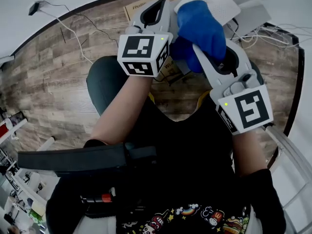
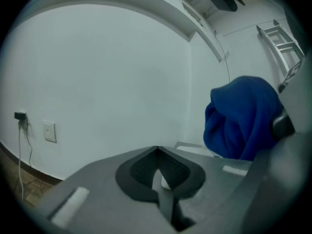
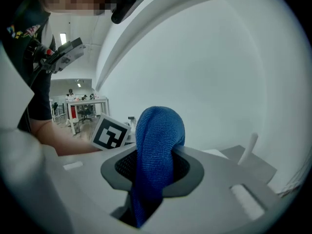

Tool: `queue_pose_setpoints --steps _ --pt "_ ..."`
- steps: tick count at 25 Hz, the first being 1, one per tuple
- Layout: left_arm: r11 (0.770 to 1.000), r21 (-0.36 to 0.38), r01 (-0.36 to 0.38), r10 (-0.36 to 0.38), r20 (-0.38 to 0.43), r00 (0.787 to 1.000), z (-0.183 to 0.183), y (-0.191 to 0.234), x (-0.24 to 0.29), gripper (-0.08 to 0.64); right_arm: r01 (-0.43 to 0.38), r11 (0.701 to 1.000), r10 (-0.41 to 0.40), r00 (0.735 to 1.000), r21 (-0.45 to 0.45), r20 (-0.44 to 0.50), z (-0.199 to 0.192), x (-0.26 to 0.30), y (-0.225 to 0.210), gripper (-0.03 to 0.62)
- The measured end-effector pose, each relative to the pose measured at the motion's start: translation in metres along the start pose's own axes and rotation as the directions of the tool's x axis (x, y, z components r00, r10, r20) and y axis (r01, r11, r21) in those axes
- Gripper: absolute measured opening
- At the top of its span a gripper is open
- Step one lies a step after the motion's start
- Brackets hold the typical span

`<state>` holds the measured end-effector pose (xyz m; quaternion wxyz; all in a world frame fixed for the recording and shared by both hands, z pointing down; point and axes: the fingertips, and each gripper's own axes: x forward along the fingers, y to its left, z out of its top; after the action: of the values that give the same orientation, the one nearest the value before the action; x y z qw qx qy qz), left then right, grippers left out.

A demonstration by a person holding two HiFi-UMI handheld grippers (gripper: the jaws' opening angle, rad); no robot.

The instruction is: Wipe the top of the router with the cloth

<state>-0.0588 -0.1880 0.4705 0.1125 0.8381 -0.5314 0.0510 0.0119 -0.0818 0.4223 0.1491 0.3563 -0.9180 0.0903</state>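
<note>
One bunched fold of soft, likely light cloth (image 3: 160, 130) sits pinched in our right gripper (image 3: 155, 167); left gripper (image 2: 157, 155) closed, empty.

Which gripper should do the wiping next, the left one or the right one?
Right. The right gripper is shut on the blue cloth, which is bunched between its jaws. The left gripper has its jaws together and holds nothing.

cloth (image 3: 158, 140): tail lost inside right gripper (image 3: 155, 179) | cardboard box (image 1: 138, 8): print half-covered (unreadable) | background desks (image 3: 83, 106): too small
</note>
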Motion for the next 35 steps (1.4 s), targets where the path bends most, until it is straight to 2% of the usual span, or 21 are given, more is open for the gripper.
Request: queue_pose_setpoints --steps 5,10,13,16,21,26,35 --pt "1.0 0.015 0.015 -0.015 -0.011 1.0 0.005 -0.006 0.007 0.0 0.061 0.998 -0.06 0.996 -0.005 0.065 0.031 -0.01 -0.025 0.126" --pt "0.999 0.032 0.035 -0.034 -0.036 0.999 0.006 -0.014 0.017 0.0 0.192 0.981 -0.192 0.975 0.016 0.113 0.047 -0.03 -0.085 0.126" --pt "0.998 0.049 0.047 -0.045 -0.05 0.998 0.004 -0.02 0.021 0.0 0.266 0.963 -0.268 0.957 0.032 0.112 0.039 -0.041 -0.121 0.126" --pt "0.997 0.055 0.059 -0.055 -0.065 0.996 0.0 -0.025 0.027 0.0 0.3 0.952 -0.304 0.95 0.059 0.067 0.013 -0.043 -0.144 0.126" --pt "0.997 0.053 0.061 -0.057 -0.075 0.996 -0.006 -0.033 0.035 0.0 0.317 0.942 -0.315 0.949 0.114 -0.036 -0.041 -0.033 -0.167 0.126" --pt "0.996 0.058 0.068 -0.063 -0.074 0.995 -0.009 -0.04 0.039 0.0 0.297 0.945 -0.286 0.954 0.139 -0.094 -0.069 -0.022 -0.167 0.126" --pt "0.997 0.044 0.062 -0.059 -0.07 0.996 -0.009 -0.032 0.037 0.0 0.249 0.961 -0.239 0.966 0.116 -0.097 -0.065 -0.002 -0.149 0.124"
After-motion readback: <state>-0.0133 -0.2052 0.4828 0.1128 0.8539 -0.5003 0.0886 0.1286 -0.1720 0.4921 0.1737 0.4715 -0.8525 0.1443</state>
